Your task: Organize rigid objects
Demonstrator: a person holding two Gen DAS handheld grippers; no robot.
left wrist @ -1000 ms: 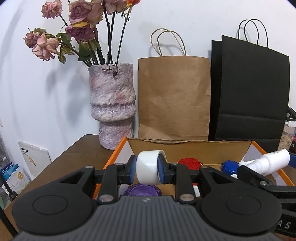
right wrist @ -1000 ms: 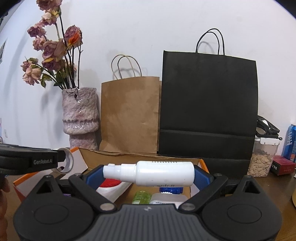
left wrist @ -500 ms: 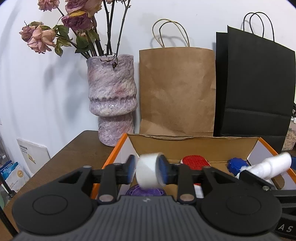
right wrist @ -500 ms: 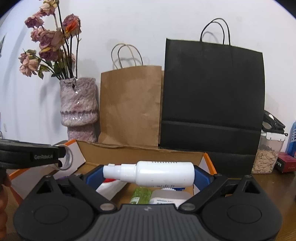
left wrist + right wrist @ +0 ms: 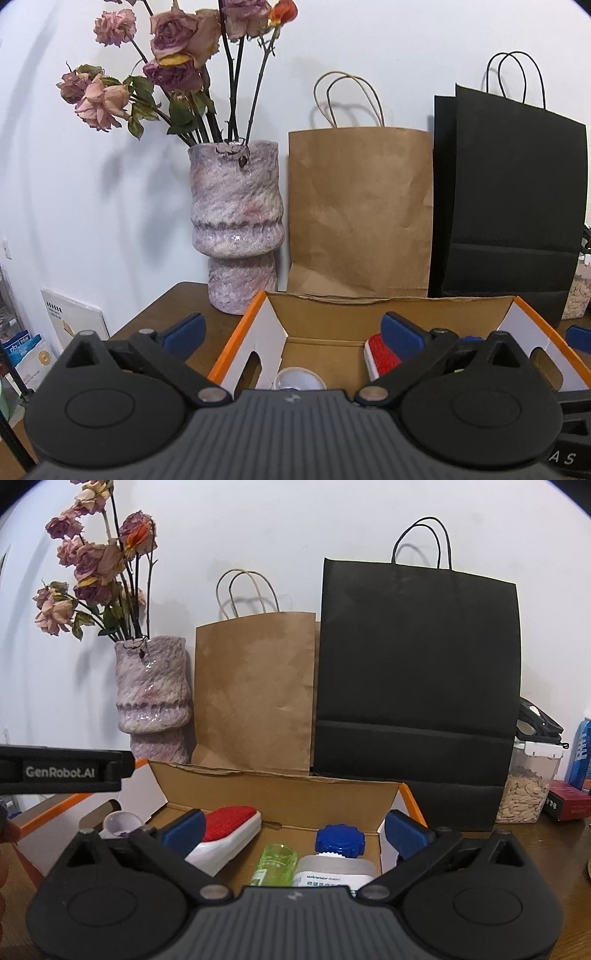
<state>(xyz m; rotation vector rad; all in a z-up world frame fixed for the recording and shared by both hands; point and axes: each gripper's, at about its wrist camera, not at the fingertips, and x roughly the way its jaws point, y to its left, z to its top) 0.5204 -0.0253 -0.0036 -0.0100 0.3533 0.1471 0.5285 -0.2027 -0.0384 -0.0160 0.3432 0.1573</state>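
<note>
An orange-rimmed cardboard box [image 5: 236,343] [image 5: 410,794] lies open on the brown table. My left gripper [image 5: 293,330] hovers over its left part, jaws opening wide with nothing between them. The white tape roll [image 5: 299,378] [image 5: 122,821] lies on the box floor below it. My right gripper [image 5: 295,829] is over the box's right part, jaws also opening and empty. Below it are a red-and-white brush [image 5: 229,830] [image 5: 380,354], a green bottle [image 5: 275,862] and a white bottle with a blue cap [image 5: 340,843]. The white spray bottle is out of sight.
Behind the box stand a mottled pink vase [image 5: 236,229] of dried roses, a brown paper bag [image 5: 358,210] and a black paper bag [image 5: 413,679]. To the right are a jar of seeds [image 5: 524,794], a red box [image 5: 569,805] and a blue can [image 5: 581,753].
The left jaws opened and the tape roll dropped into the box. The right jaws widened and the white spray bottle left them and fell out of view.
</note>
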